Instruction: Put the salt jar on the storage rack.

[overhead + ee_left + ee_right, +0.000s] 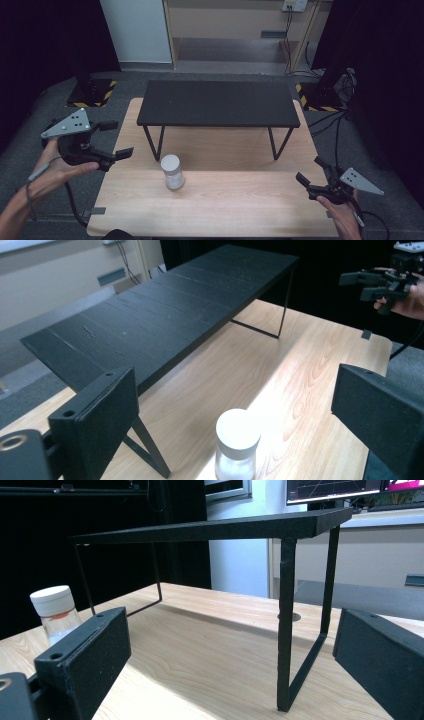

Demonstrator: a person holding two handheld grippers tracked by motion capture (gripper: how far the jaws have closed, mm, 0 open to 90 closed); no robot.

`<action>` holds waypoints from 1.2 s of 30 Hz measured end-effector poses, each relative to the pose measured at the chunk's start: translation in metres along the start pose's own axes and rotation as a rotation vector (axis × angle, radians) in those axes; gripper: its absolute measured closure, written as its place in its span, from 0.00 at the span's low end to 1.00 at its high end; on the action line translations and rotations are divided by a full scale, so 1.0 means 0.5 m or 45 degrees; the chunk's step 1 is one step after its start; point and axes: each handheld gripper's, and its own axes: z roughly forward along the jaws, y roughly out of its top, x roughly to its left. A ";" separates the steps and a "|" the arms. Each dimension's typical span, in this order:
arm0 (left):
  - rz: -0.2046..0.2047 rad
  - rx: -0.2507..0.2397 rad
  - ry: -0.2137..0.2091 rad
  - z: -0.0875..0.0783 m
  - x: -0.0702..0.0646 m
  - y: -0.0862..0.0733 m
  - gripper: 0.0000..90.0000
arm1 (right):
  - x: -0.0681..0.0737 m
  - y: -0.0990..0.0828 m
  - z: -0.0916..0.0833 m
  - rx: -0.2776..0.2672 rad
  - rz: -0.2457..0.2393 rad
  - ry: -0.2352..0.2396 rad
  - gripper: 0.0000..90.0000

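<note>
Both pairs of jaws stand wide apart, holding nothing. The left gripper (111, 138) hovers off the bench's (225, 210) left edge, the right gripper (311, 172) at its right edge. A white-capped jar (172, 171), apparently of clear glass, stands upright left of centre, before the black shelf (218, 103).

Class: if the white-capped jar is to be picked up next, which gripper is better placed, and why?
Probably the left gripper: it is open, nearer the jar and faces it. The right gripper sits farther off.
</note>
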 end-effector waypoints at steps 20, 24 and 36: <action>0.019 0.070 -0.049 0.080 0.032 -0.041 0.04 | 0.001 0.001 0.001 0.009 -0.002 0.007 0.02; 0.037 0.113 -0.051 0.102 0.029 -0.043 0.04 | 0.000 0.001 0.001 0.008 -0.002 0.007 0.02; 0.031 0.159 -0.078 0.174 0.026 -0.068 0.04 | -0.001 0.001 0.000 0.007 -0.003 0.008 0.02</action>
